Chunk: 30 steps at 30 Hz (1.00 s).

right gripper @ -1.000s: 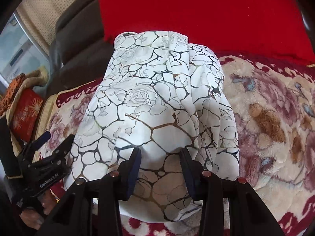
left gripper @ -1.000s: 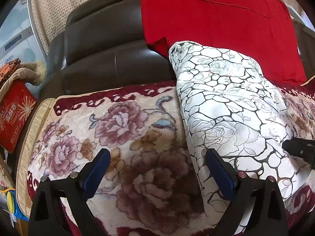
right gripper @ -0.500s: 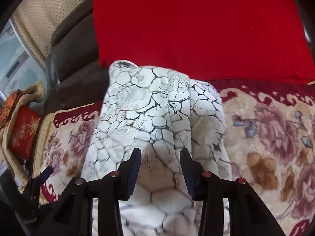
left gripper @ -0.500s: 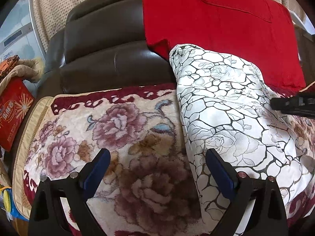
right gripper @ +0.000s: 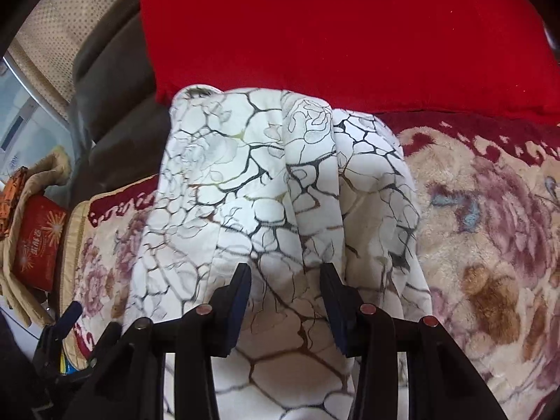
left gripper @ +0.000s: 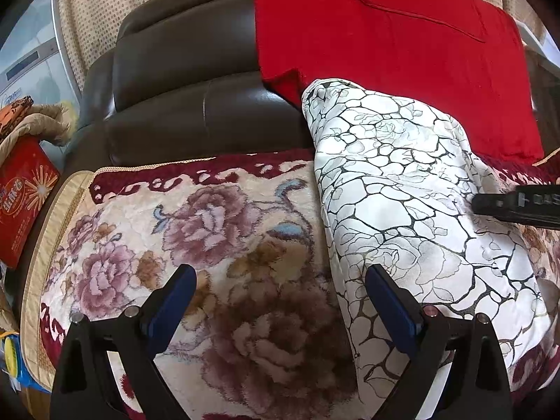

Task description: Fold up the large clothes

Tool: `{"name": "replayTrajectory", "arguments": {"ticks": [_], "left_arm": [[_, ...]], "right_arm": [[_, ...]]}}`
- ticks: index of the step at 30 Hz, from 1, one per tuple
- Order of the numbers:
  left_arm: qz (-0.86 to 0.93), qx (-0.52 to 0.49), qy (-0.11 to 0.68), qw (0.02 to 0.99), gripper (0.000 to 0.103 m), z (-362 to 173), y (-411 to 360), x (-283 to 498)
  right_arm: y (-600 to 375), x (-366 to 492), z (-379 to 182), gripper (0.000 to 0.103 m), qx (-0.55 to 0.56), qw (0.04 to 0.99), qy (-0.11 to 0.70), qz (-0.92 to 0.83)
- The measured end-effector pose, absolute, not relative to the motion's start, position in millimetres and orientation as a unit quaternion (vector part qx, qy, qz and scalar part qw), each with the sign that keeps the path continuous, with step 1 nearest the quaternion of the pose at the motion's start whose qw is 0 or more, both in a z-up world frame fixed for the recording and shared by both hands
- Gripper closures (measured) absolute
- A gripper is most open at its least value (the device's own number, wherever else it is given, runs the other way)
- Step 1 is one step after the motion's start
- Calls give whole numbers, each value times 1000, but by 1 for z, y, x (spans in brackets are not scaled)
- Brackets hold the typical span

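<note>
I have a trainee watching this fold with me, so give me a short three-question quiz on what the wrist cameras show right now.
1. True or false: the left gripper holds the white patterned garment.
2. What lies under the garment: A. floral blanket B. bare floor C. wooden table
3. What colour is the cloth draped behind the garment?

Key: 1 false, its jaws stand open and empty. 2 A. 3 red.

A dark leather sofa (left gripper: 182,105) carries a floral blanket (left gripper: 210,245), with a white patterned garment (left gripper: 402,210) and red cloth (left gripper: 385,52) on it.
</note>
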<state>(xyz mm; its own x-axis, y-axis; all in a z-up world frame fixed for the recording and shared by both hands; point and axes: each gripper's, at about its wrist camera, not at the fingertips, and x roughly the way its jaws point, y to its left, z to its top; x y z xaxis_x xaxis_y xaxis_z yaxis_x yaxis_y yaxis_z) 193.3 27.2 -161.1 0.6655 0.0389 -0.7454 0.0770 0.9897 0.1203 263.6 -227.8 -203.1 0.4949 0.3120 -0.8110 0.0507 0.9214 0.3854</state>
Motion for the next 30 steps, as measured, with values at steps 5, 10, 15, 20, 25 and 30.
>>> {"name": "replayTrajectory", "arguments": {"ticks": [5,10,15,20,25,30], "left_arm": [[-6,70,408,910,6,-161,29,192],[-3,68,407,911,6,-160,31,192],[-2,65,406,912,6,-158,33,192],[-2,62,405,912,6,-157,35,192],[-3,61,403,913,6,-156,34,192],[-2,63,404,913,6,-156,33,192]], "right_arm": [[-230,233,-186,58,177,854,480,89],[-228,205,-175,58,166,857,479,96],[-220,206,-185,58,149,853,491,97],[-218,209,-197,57,152,848,499,93],[-217,210,-198,57,150,848,499,93],[-217,211,-198,57,151,848,499,93]]}}
